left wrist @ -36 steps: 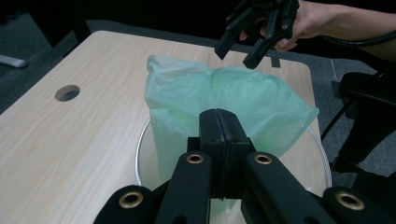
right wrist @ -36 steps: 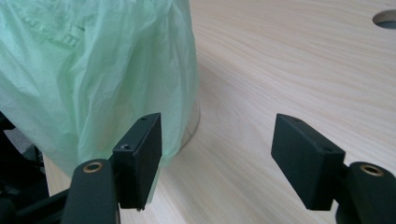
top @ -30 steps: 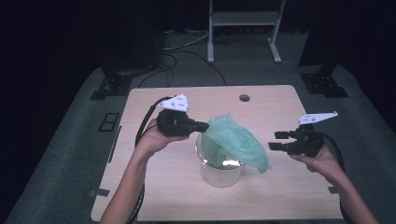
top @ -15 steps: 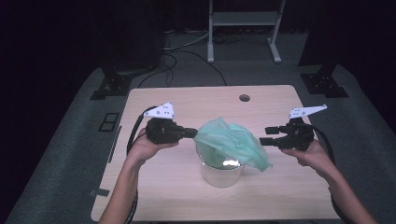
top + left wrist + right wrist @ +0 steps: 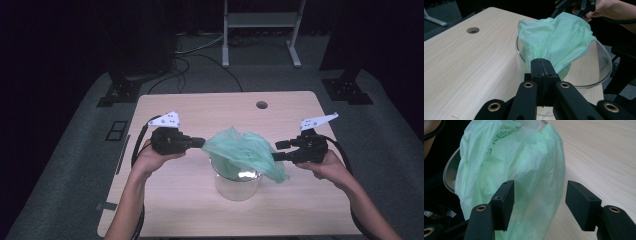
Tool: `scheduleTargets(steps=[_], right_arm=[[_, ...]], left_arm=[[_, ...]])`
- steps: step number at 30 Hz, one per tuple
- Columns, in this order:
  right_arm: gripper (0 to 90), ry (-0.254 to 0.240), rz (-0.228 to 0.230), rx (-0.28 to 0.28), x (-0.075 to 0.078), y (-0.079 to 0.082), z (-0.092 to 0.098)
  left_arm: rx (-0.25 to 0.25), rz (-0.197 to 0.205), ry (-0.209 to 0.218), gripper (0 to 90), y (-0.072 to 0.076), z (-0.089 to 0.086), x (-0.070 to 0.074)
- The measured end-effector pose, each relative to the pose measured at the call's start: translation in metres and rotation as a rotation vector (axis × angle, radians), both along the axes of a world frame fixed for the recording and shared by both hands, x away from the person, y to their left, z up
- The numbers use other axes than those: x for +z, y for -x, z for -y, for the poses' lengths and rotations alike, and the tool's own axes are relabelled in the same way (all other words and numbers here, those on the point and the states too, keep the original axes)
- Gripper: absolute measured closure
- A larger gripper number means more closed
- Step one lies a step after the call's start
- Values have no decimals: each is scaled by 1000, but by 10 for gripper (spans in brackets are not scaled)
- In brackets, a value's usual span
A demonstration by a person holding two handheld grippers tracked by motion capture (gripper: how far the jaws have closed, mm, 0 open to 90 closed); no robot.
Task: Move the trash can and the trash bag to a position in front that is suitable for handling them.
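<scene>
A pale green plastic bag (image 5: 245, 152) sits bunched over the mouth of a clear round container (image 5: 237, 185) in the middle of the table. My left gripper (image 5: 202, 142) is at the bag's left edge with its jaws pressed together on a corner of the film (image 5: 541, 60). My right gripper (image 5: 276, 151) is at the bag's right side. Its jaws have just been closing and stand apart around a hanging fold of the bag (image 5: 524, 170), with a gap showing at one pad (image 5: 581, 205). The container's rim (image 5: 604, 75) shows under the bag.
The wooden table (image 5: 165, 210) has a round cable hole (image 5: 261, 105) at its far side. Beyond the far edge stand a white frame (image 5: 260, 20) and black stand feet (image 5: 117, 92). Cables trail from both grippers along the forearms.
The left gripper has shifted left and lower with the bag's corner, stretching the film. The right gripper has moved left up to the bag, and its jaws are narrower.
</scene>
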State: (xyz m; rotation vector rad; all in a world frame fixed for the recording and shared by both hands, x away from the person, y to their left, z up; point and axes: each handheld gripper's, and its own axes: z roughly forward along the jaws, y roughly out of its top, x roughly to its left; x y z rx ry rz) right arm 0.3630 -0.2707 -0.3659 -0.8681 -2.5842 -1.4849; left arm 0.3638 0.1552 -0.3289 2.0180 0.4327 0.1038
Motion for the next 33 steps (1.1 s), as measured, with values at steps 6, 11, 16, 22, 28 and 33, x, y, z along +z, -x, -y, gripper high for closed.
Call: scheduleTargets(steps=[6, 11, 16, 22, 28, 33], right_arm=[[544, 12, 11, 25, 1, 1, -6], [771, 34, 33, 65, 3, 3, -12], [900, 78, 71, 93, 5, 7, -16], [900, 86, 113, 37, 17, 5, -11], [900, 100, 115, -23, 18, -3, -11], [900, 134, 113, -53, 11, -6, -9]], left_arm=[[19, -18, 9, 900, -2, -9, -7], [25, -28, 17, 900, -4, -12, -13], [38, -37, 44, 900, -6, -16, -20], [67, -46, 68, 900, -9, -20, -27], [87, -62, 69, 900, -12, -21, -34], [98, -72, 74, 876, -12, -23, -37]])
